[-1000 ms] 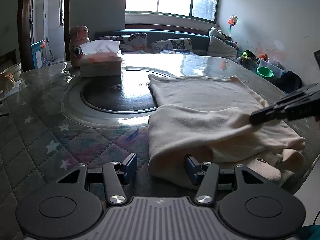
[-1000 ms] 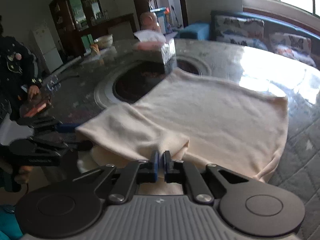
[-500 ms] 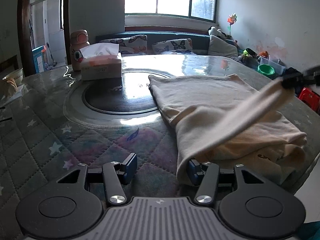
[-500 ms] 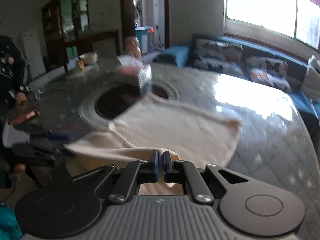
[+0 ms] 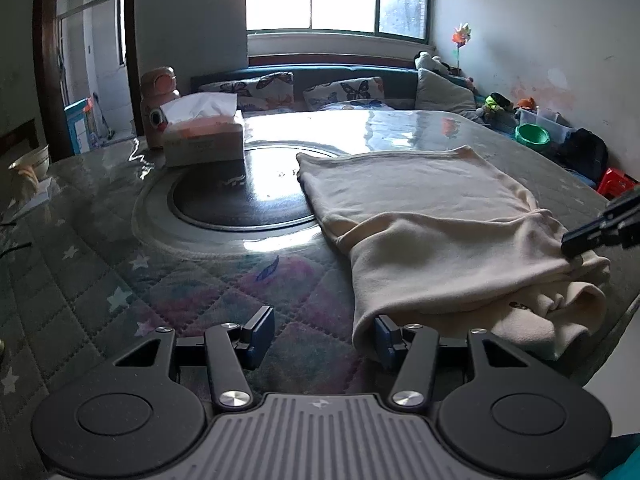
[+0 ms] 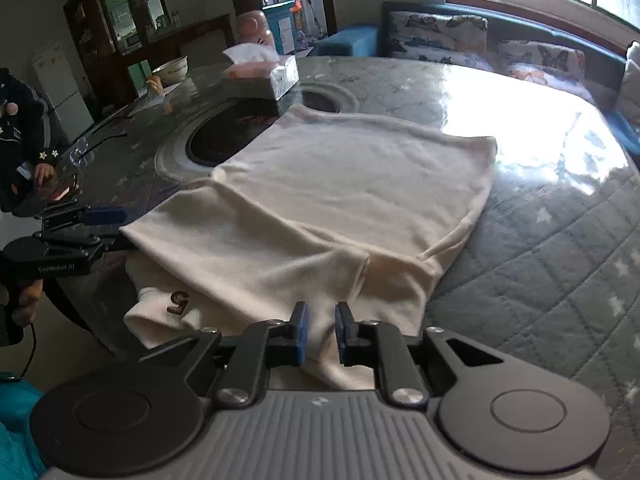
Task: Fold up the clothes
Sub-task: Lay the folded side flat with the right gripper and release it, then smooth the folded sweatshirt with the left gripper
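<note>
Right wrist view: right claw (image 6: 320,330) slightly apart, a narrow gap between the blue pads, cream cloth showing in that gap but not clamped. It sits at the near edge of the cream garment (image 6: 340,200), over a bunched fold hanging off the surface (image 6: 552,264) rim. Garment lies mostly flat, far part spread toward the middle of the surface, near part folded over in a loose layer; a sleeve-like roll with a dark "5" mark (image 6: 179,303) pokes out lower left. Left claw (image 6: 116,228) shows at the left edge of this view, one finger tip touching the garment's folded corner, held by a person's hand (image 6: 26,300).

Left wrist view: left claw (image 5: 320,334) wide apart, holding nothing; its right pad (image 5: 385,340) just touches the garment (image 5: 440,216) corner, left pad over bare quilted cover. Right claw (image 5: 596,232) tip visible at far right, touching the cloth's fold.

Further out: dark round inset (image 5: 240,200) in the middle of the surface, garment's far corner overlapping it. Tissue box (image 5: 204,136) behind the inset, pink bottle (image 5: 158,100) just beside it. Bowl (image 5: 32,160) at far left edge. Sofa with butterfly cushions (image 5: 344,88) under the window.
</note>
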`<action>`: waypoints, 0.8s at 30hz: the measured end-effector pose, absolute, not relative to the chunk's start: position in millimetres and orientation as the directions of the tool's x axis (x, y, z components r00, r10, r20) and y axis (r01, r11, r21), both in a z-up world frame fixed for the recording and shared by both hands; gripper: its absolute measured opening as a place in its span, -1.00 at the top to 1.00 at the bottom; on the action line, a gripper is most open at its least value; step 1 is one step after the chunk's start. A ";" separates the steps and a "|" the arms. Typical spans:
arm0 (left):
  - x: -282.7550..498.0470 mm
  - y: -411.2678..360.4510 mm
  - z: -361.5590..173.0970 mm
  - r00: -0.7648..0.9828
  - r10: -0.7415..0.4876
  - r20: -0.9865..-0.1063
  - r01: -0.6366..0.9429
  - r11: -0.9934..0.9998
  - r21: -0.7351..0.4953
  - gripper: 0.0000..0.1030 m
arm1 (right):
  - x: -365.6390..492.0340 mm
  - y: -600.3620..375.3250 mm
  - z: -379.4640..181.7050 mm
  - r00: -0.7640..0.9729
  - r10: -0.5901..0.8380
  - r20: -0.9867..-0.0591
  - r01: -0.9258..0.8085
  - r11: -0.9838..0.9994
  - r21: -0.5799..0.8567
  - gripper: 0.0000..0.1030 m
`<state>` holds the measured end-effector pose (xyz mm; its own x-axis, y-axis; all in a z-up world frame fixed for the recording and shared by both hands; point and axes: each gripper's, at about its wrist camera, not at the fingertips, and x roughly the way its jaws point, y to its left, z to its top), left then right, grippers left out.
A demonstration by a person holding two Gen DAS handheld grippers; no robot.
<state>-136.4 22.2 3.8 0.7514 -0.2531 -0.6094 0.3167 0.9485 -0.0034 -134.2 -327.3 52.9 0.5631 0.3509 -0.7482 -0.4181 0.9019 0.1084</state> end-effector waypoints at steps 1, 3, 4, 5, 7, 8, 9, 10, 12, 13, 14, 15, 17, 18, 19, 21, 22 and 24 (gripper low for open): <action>-136.2 22.4 3.1 0.747 -0.260 -0.612 0.320 0.947 -0.011 0.09 | -134.3 -328.7 55.3 0.567 0.349 -0.746 -0.417 0.903 0.106 0.73; -136.0 22.7 1.9 0.739 -0.274 -0.615 0.328 0.944 -0.026 0.26 | -134.5 -331.5 60.0 0.576 0.346 -0.741 -0.415 0.904 0.100 0.71; -136.1 22.6 1.4 0.736 -0.281 -0.617 0.333 0.942 -0.031 0.34 | -134.6 -332.9 62.4 0.580 0.345 -0.738 -0.414 0.905 0.097 0.71; -136.1 22.4 1.1 0.732 -0.287 -0.618 0.338 0.940 -0.036 0.42 | -133.7 -332.6 65.5 0.591 0.343 -0.730 -0.414 0.906 0.090 0.71; -136.8 21.5 1.1 0.728 -0.300 -0.617 0.349 0.936 -0.044 0.53 | -130.6 -331.0 71.0 0.614 0.345 -0.710 -0.416 0.906 0.079 0.70; -137.4 21.1 1.3 0.727 -0.305 -0.615 0.352 0.935 -0.047 0.58 | -128.4 -329.6 73.4 0.626 0.348 -0.698 -0.419 0.905 0.075 0.70; -138.2 20.6 1.7 0.727 -0.309 -0.613 0.355 0.934 -0.049 0.63 | -124.0 -325.1 75.0 0.631 0.354 -0.690 -0.429 0.901 0.071 0.70; -139.0 20.3 2.1 0.726 -0.314 -0.612 0.359 0.932 -0.052 0.70 | -121.3 -321.5 73.9 0.626 0.366 -0.689 -0.440 0.895 0.075 0.69; -140.7 20.2 2.4 0.725 -0.316 -0.612 0.359 0.932 -0.056 0.75 | -115.8 -314.3 71.8 0.616 0.388 -0.686 -0.462 0.883 0.084 0.69; -141.7 20.1 2.1 0.724 -0.315 -0.614 0.357 0.932 -0.056 0.78 | -113.6 -310.6 68.3 0.607 0.396 -0.688 -0.473 0.877 0.087 0.69; -142.5 20.2 1.7 0.723 -0.314 -0.615 0.356 0.933 -0.057 0.80 | -111.6 -307.1 63.1 0.598 0.398 -0.696 -0.479 0.873 0.087 0.68; -143.3 20.6 1.3 0.723 -0.313 -0.616 0.354 0.933 -0.059 0.81 | -109.5 -303.7 57.8 0.589 0.399 -0.703 -0.486 0.870 0.087 0.68; -145.0 21.7 0.8 0.721 -0.311 -0.619 0.349 0.935 -0.063 0.82 | -107.2 -300.0 50.9 0.577 0.399 -0.713 -0.492 0.866 0.087 0.68; -146.0 22.6 1.0 0.721 -0.309 -0.620 0.345 0.936 -0.065 0.82 | -107.0 -299.8 49.3 0.574 0.399 -0.715 -0.492 0.866 0.087 0.68; -146.8 23.7 1.3 0.721 -0.307 -0.621 0.343 0.937 -0.066 0.82 | -106.8 -299.7 47.7 0.572 0.398 -0.717 -0.493 0.866 0.087 0.68; -148.1 26.1 1.6 0.720 -0.302 -0.625 0.337 0.939 -0.065 0.82 | -106.3 -299.3 44.4 0.567 0.396 -0.722 -0.493 0.866 0.087 0.68; -148.5 27.1 1.7 0.719 -0.298 -0.627 0.334 0.940 -0.064 0.82 | -106.1 -299.1 42.8 0.565 0.395 -0.725 -0.493 0.866 0.087 0.66; -148.3 28.8 2.1 0.718 -0.293 -0.632 0.331 0.942 -0.061 0.81 | -105.6 -298.8 39.6 0.560 0.393 -0.729 -0.493 0.865 0.087 0.62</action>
<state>-148.3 28.8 2.1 0.7179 -0.2928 -0.6316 0.3307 0.9418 -0.0607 -105.6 -298.8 39.6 0.5600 0.3928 -0.7294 -0.4935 0.8654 0.0872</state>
